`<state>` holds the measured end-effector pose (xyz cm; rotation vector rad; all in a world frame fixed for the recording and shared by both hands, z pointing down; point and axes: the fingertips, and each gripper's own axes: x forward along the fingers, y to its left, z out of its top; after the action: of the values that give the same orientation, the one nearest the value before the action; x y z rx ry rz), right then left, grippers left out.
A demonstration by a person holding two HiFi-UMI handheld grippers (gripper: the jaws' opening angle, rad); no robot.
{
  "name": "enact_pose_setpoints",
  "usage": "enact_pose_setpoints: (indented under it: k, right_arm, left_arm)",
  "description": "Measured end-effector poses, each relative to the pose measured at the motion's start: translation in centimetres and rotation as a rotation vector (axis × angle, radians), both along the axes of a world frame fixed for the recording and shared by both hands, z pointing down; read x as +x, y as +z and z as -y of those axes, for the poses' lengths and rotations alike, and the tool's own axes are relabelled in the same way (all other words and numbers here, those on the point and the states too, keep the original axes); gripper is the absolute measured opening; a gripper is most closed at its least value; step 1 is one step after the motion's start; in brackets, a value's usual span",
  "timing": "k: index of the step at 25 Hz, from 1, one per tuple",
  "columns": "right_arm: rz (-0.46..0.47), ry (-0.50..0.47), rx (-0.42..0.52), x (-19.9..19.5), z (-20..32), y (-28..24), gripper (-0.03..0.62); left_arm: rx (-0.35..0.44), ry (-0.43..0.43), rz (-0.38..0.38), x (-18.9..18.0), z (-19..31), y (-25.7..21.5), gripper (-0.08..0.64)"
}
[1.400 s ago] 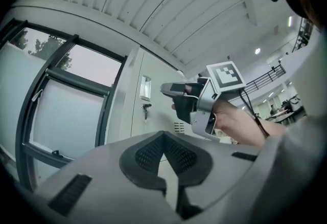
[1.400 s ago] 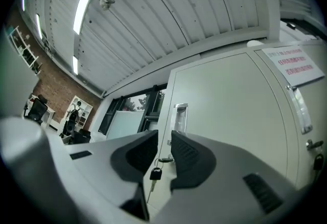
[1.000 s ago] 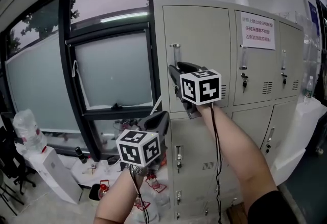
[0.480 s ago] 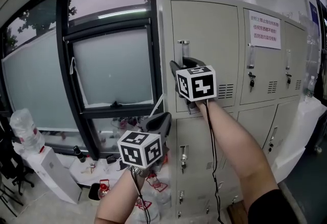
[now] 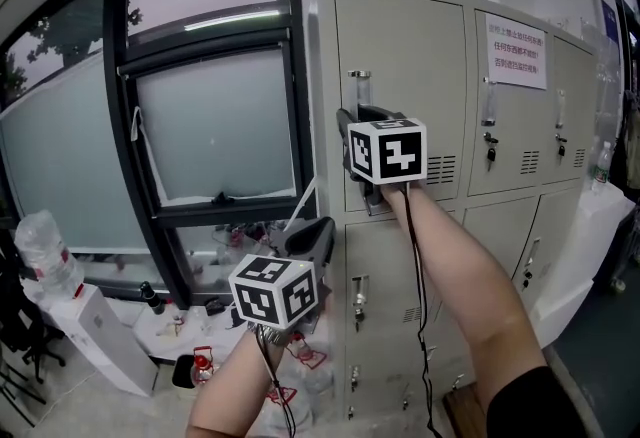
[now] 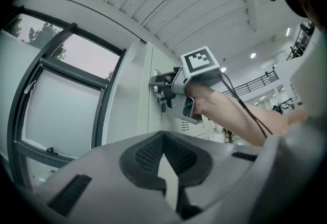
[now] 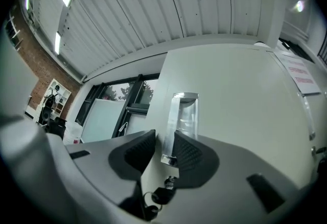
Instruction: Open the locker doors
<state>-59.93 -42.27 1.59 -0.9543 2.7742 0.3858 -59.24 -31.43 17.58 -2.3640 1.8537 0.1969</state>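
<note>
Grey ribbed pads of our right gripper [image 7: 164,140] stand on either side of the handle [image 7: 181,118]. The jaws have just been closing on it. The right pad lies against the metal, while a thin sliver of door still shows beside the left pad, so we do not call it clamped. Our left gripper [image 6: 163,138] hangs lower with its jaws together and nothing between them.

We see one notice [image 5: 516,52] taped to the next door, printed in red characters too small for us to read. Each gripper's cube bears black-and-white square markers.

The handle is a shiny bar with its long axis upright, set near the left edge of the upper-left locker door [image 5: 400,46], which lies flush with its frame. Just below the handle a key [image 7: 166,183] sits in the lock, a ring hanging from it.

Left of the lockers stands a dark-framed window [image 5: 220,126]. A water bottle [image 5: 40,251] and small clutter lie on the floor beneath.
</note>
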Motion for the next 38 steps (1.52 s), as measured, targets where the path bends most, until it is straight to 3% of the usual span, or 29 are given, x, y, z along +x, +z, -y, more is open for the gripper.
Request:
enact_pose_setpoints:
  k: [8, 21, 38]
  right_arm:
    - [0.013, 0.016, -0.004, 1.1, -1.5, 0.0, 0.114]
    - [0.010, -0.036, -0.016, 5.1, -5.8, -0.3, 0.115]
    - [-0.009, -0.214, -0.040, 12.8, -10.3, 0.2, 0.123]
  left_arm:
    - [-0.003, 0.002, -0.015, -0.1, -1.6, 0.6, -0.002]
    - [-0.012, 0.038, 0.003, 2.8, -5.1, 1.2, -0.002]
    - [-0.023, 0.143, 0.002, 10.4, -6.2, 1.8, -0.002]
